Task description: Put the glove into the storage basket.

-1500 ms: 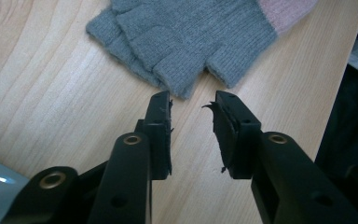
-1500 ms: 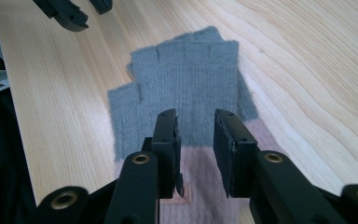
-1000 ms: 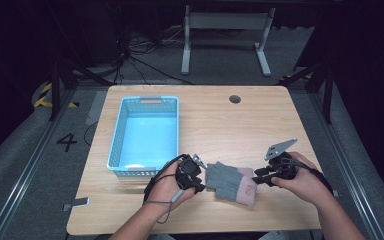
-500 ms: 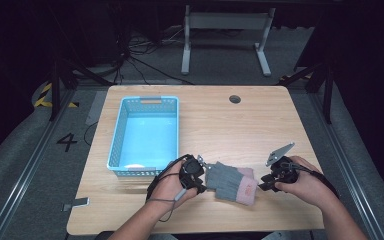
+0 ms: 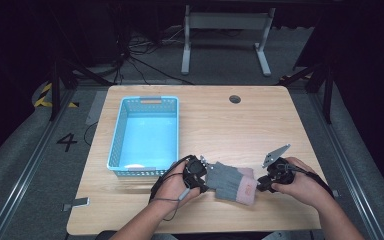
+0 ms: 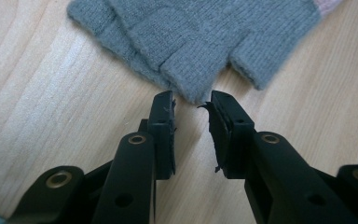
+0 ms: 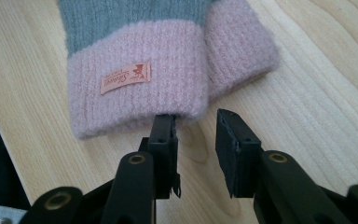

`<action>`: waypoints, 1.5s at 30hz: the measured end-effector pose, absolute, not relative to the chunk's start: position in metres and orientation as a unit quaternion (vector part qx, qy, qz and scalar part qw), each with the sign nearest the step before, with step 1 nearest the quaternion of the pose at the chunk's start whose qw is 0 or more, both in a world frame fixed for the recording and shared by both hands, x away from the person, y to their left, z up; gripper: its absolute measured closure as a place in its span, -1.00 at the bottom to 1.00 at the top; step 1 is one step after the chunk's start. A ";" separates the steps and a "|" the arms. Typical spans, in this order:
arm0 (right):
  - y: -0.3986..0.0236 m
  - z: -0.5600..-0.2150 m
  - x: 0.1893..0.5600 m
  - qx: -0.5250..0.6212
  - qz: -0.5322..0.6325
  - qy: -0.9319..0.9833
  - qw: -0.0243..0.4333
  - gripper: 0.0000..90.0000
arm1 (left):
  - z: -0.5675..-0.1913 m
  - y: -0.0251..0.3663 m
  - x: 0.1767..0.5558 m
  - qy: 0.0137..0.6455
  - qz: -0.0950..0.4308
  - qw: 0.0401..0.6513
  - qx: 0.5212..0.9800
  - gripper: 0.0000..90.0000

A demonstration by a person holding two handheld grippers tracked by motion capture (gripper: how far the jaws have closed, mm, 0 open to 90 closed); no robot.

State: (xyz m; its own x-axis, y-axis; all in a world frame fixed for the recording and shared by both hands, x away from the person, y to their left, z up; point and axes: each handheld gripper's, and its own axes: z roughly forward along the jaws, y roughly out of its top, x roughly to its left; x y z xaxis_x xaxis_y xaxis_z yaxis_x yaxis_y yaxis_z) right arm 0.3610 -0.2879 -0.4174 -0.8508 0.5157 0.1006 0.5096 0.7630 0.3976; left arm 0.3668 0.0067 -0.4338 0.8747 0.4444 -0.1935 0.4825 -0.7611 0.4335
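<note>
Both grippers flank the grey-and-pink knit gloves point(image 5: 232, 182) on the table point(image 5: 260, 125) — left gripper point(image 6: 192, 103) spread at a fingertip, right gripper point(image 7: 196, 122), jaws just closing, spread at the cuff.

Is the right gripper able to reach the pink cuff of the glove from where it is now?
Probably yes. The right gripper is open, its jaws right at the pink cuff of the glove, with bare table between them.
</note>
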 end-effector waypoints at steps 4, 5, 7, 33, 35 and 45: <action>-0.287 -0.417 0.361 0.271 0.210 0.939 0.009 0.54 | -0.437 0.003 0.367 0.246 -0.041 0.235 0.939 0.62; -0.287 -0.417 0.361 0.272 0.210 0.939 0.010 0.54 | -0.437 0.003 0.367 0.243 -0.042 0.237 0.940 0.64; -0.287 -0.418 0.361 0.270 0.210 0.940 0.010 0.55 | -0.437 0.001 0.367 0.245 -0.039 0.232 0.941 0.70; -0.285 -0.398 0.361 0.284 0.242 0.927 0.025 0.95 | -0.419 0.003 0.353 0.236 -0.001 0.250 0.939 0.99; -0.285 -0.398 0.363 0.286 0.245 0.926 0.029 0.95 | -0.418 0.003 0.352 0.235 0.003 0.253 0.938 0.99; -0.288 -0.394 0.372 0.298 0.266 0.916 0.048 0.96 | -0.415 0.003 0.347 0.233 0.001 0.263 0.936 0.99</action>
State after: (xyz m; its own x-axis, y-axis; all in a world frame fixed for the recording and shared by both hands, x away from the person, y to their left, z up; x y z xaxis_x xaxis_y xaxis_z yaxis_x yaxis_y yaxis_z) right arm 0.3716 -0.2877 -0.3943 -0.8183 0.5706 0.0695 0.5191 0.6817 0.5155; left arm 0.3472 0.0035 -0.4153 0.8910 0.4377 -0.1209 0.4366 -0.7529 0.4925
